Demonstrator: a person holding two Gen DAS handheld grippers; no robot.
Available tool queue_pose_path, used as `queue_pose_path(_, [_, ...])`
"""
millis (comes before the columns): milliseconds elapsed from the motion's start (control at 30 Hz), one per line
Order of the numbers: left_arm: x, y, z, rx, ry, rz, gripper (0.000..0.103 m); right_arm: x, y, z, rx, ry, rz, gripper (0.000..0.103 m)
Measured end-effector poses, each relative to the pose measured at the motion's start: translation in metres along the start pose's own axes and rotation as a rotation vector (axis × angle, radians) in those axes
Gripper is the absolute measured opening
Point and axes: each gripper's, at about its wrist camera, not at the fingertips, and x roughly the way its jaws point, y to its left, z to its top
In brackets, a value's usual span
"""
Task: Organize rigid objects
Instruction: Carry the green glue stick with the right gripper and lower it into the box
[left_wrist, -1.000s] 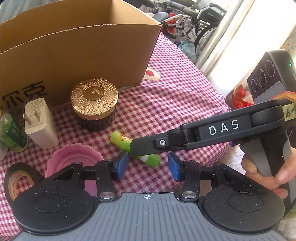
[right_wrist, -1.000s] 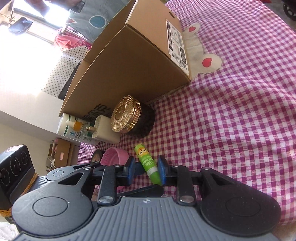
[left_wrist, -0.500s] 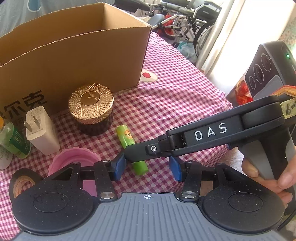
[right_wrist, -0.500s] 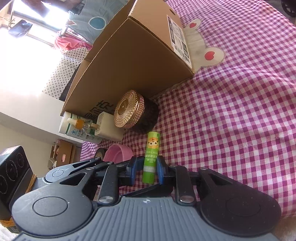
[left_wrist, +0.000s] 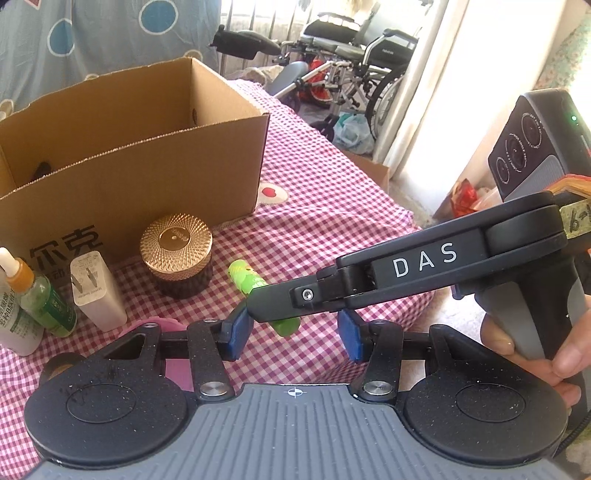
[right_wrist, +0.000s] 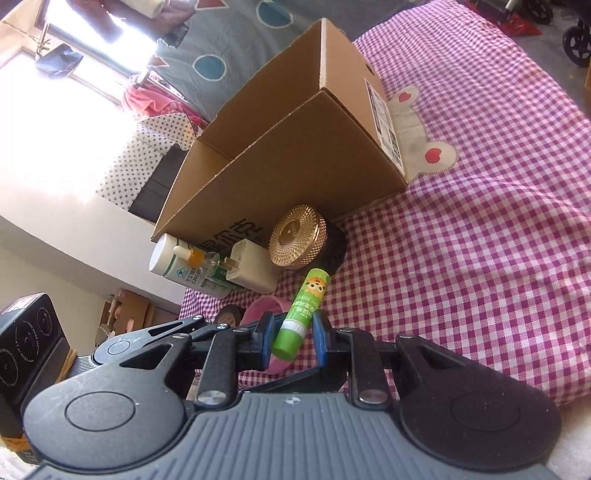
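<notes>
My right gripper (right_wrist: 291, 341) is shut on a green glue stick (right_wrist: 303, 311) and holds it above the checked cloth, tilted. In the left wrist view the right gripper (left_wrist: 273, 310) reaches in from the right with the glue stick (left_wrist: 246, 277) in its jaws. My left gripper (left_wrist: 291, 332) is open and empty, just behind it. An open cardboard box (left_wrist: 140, 162) stands at the back. In front of it stand a gold-lidded jar (left_wrist: 176, 254), a white charger plug (left_wrist: 96, 291) and a small green dropper bottle (left_wrist: 44, 299).
A pink lid (right_wrist: 264, 308) and a roll of black tape (right_wrist: 231, 315) lie near my left gripper. A white bottle (right_wrist: 177, 264) lies by the box. The red checked cloth (right_wrist: 461, 240) covers the table. Wheelchairs (left_wrist: 343, 62) stand beyond the table's far edge.
My right gripper closed on the glue stick and lifted it off the cloth, turning it more upright. Both views rose and now show more of the box's inside.
</notes>
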Motion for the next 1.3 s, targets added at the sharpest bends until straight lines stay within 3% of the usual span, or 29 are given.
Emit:
queue_pose_path(233, [-0.035,-0.003,0.010,0.023,-0.087,-0.008,0.049,-0.022,0.039,0.007,-0.071,-0.058,0.001,0.022])
queue_pose_path(367, [-0.060,0.004,0.025,0.033,-0.154,0.029,0.049,-0.026,0.072,0.024,-0.149,-0.083,0.021,0.022])
queue_pose_path(600, [-0.090,0.051,0.066,-0.029,-0.155,0.105,0.049,0.013,0.132,0.075,-0.271,-0.043,0.088,0.022])
queue_pose_path(933, [-0.050,0.156,0.113,-0.165,0.040,0.154,0.049,0.132,0.153,0.153,-0.196,0.175,0.100,0.022])
queue_pose_path(1133, [-0.017,0.197,0.114,-0.231,0.170,0.162,0.050,0.188,0.138,0.169,-0.127,0.287,0.048,0.022])
queue_pose_path(1300, [-0.003,0.208,0.109,-0.233,0.224,0.208,0.050,0.217,0.126,0.172,-0.067,0.348,0.032,0.022])
